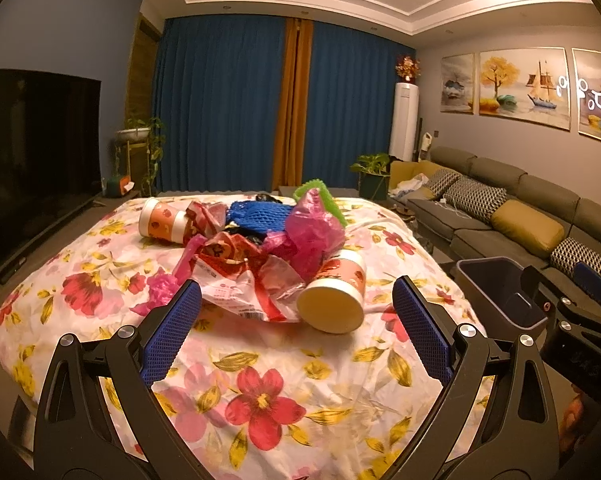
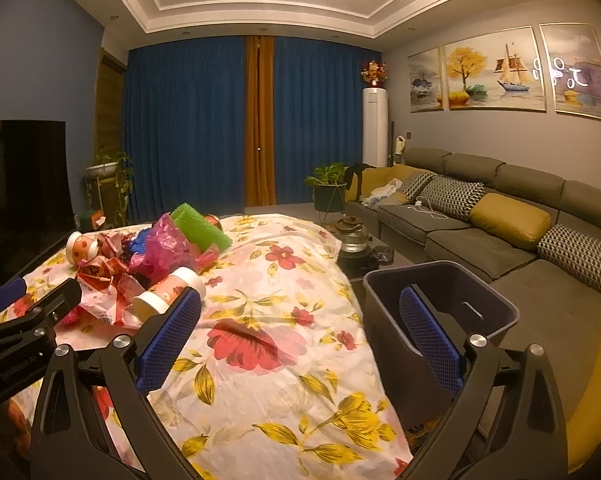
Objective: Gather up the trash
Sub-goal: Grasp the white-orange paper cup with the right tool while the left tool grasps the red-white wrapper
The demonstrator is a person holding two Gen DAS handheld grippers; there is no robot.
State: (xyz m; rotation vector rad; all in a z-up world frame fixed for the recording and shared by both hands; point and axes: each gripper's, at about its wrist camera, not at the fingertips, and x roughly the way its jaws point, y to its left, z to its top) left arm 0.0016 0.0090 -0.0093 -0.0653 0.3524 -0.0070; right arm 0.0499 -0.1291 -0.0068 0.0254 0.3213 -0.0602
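The trash (image 1: 260, 248) is heaped on the flowered worktop (image 1: 260, 380), left of the bin (image 1: 500, 296). The left tongs (image 1: 296, 320) are held apart and empty before the near cup (image 1: 334, 292), likely for a grasp; the right tongs (image 2: 300, 320) are spread, empty, by the bin.
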